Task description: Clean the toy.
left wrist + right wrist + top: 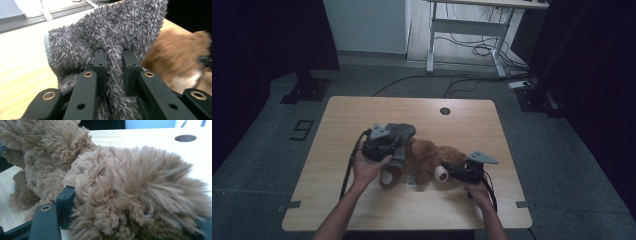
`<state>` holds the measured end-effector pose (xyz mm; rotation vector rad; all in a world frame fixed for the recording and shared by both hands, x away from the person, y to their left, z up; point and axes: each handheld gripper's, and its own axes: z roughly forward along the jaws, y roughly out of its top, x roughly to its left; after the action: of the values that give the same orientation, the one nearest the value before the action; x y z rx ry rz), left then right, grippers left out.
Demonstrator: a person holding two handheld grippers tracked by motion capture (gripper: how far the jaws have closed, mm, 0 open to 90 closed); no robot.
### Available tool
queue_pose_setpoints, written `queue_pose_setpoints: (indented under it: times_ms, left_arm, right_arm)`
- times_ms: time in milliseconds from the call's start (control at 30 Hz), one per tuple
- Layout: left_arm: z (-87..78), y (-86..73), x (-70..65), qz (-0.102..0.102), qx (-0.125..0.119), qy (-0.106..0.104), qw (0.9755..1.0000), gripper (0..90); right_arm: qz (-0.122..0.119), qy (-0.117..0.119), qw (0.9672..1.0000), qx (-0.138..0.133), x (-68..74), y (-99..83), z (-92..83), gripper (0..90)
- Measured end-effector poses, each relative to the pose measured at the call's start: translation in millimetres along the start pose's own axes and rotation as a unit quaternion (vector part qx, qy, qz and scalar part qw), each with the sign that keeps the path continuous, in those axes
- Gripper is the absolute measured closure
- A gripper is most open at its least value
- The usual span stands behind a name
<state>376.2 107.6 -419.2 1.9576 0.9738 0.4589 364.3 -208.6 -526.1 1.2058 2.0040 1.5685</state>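
A pale wooden table, rectangular with rounded corners and a round hole near its far edge, is being used as the work surface. A brown plush bear, shaggy and soft with pale paw pads, is lying on its side around the middle of the table, closer to the near edge than to the far one. Its fluffy limb is being clamped by the right gripper, whose black jaws are being held part-way apart by the thick fur pressed between them. A grey fuzzy cloth, short-piled and floppy, is being pinched in a fold by the left gripper, its jaws drawn narrowly together on the fabric, just beside the bear's left end and lifted above the tabletop.
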Motion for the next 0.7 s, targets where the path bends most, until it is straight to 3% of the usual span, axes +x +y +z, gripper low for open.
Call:
queue_pose_setpoints:
  times_ms: [100, 200, 300, 400, 467, 700]
  left_arm:
    - [24.4, 10.1, -20.6, 0.000, 0.009, -0.031, 0.9995, 75.4]
    - [54.7, 12.0, -40.9, 0.003, 0.033, -0.049, 0.9982, 75.3]
    - [72.1, 5.6, -51.0, 0.014, 0.047, -0.041, 0.9980, 75.3]
    - [71.4, -0.4, -43.8, -0.007, 0.037, -0.049, 0.9981, 75.3]
    - [66.6, -3.9, -38.5, -0.009, 0.036, -0.047, 0.9982, 75.4]
    - [32.8, -19.4, -11.1, 0.003, 0.027, -0.002, 0.9996, 75.4]
  right_arm:
    - [0.000, 0.000, 1.0000, 0.000, 0.2, 0.0, -0.1, 31.5]
    - [0.000, 0.000, 1.0000, 0.000, 0.1, 0.0, -0.2, 31.5]
    - [-0.002, 0.000, 1.0000, 0.002, -0.1, 0.1, -0.3, 31.4]
    - [0.001, 0.000, 1.0000, 0.002, -1.3, -0.5, -0.1, 31.4]
    - [-0.003, 0.000, 1.0000, 0.001, -0.1, -0.3, 0.1, 31.5]
    - [-0.001, 0.001, 1.0000, 0.000, 0.0, -0.4, 0.0, 31.5]
